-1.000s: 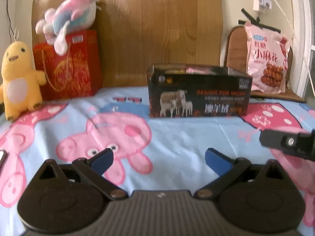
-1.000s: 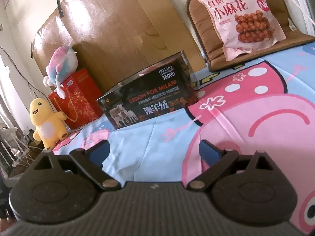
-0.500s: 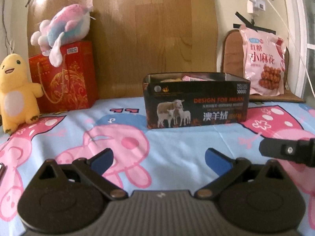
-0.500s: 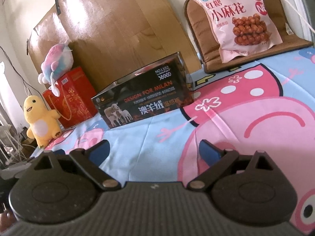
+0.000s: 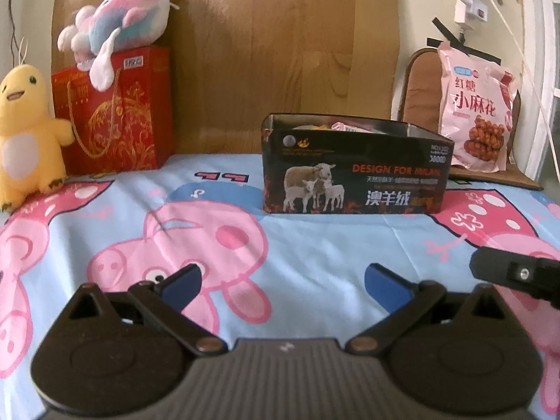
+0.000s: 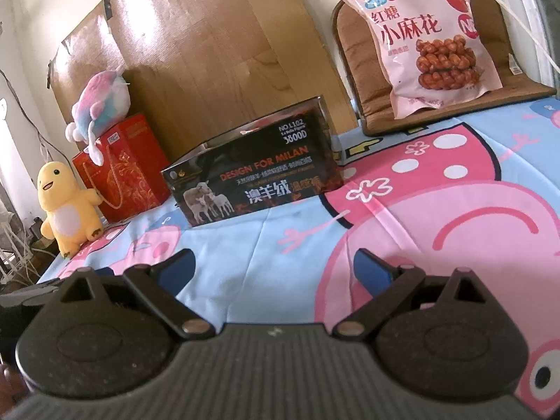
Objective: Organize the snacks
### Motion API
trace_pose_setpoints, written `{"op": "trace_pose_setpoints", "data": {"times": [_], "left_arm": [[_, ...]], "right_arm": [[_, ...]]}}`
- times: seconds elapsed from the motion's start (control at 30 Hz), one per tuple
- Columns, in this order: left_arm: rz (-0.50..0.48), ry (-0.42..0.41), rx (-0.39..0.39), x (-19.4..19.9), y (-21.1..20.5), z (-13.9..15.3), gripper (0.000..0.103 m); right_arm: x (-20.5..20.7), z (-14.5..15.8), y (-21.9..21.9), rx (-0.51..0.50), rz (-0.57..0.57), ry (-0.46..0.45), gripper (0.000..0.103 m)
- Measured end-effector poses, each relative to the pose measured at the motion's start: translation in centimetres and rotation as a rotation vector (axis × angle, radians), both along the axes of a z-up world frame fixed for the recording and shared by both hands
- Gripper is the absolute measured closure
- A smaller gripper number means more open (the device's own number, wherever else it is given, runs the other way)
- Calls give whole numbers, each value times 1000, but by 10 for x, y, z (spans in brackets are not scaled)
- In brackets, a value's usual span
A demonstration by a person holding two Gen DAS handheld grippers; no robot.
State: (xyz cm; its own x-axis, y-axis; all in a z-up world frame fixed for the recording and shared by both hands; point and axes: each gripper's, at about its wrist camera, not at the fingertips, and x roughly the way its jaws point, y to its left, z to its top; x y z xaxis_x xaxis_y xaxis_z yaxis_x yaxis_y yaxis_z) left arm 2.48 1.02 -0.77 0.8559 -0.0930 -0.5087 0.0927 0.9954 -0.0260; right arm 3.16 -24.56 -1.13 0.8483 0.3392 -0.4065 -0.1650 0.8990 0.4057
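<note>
A black open-top box (image 5: 353, 171) with sheep printed on it stands on the cartoon-pig cloth, with snack packets showing inside (image 5: 344, 126). It also shows in the right wrist view (image 6: 252, 182). A pink bag of twisted snacks (image 5: 476, 122) leans on a brown chair cushion at the back right, and shows in the right wrist view (image 6: 430, 38). My left gripper (image 5: 281, 281) is open and empty, well short of the box. My right gripper (image 6: 273, 269) is open and empty; part of it shows at the right edge of the left wrist view (image 5: 518, 273).
A red gift bag (image 5: 115, 112) with a pastel plush toy (image 5: 119, 31) on top stands at the back left, beside a yellow plush duck (image 5: 24, 133). A wooden board (image 5: 280, 52) stands behind the box. The cloth (image 5: 315, 245) spreads in front of the box.
Both grippers have drawn back slightly and tilted up; the box and snack bag sit a little lower in view. Both grippers stay open and empty.
</note>
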Motion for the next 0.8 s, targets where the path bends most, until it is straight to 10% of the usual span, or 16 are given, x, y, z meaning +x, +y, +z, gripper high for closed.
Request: {"op": "trace_pose_setpoints", "data": {"times": [0.8], "left_arm": [[16, 40, 22, 4, -2, -2, 0]], "right_arm": [[-3, 1, 0, 1, -9, -13, 4]]}}
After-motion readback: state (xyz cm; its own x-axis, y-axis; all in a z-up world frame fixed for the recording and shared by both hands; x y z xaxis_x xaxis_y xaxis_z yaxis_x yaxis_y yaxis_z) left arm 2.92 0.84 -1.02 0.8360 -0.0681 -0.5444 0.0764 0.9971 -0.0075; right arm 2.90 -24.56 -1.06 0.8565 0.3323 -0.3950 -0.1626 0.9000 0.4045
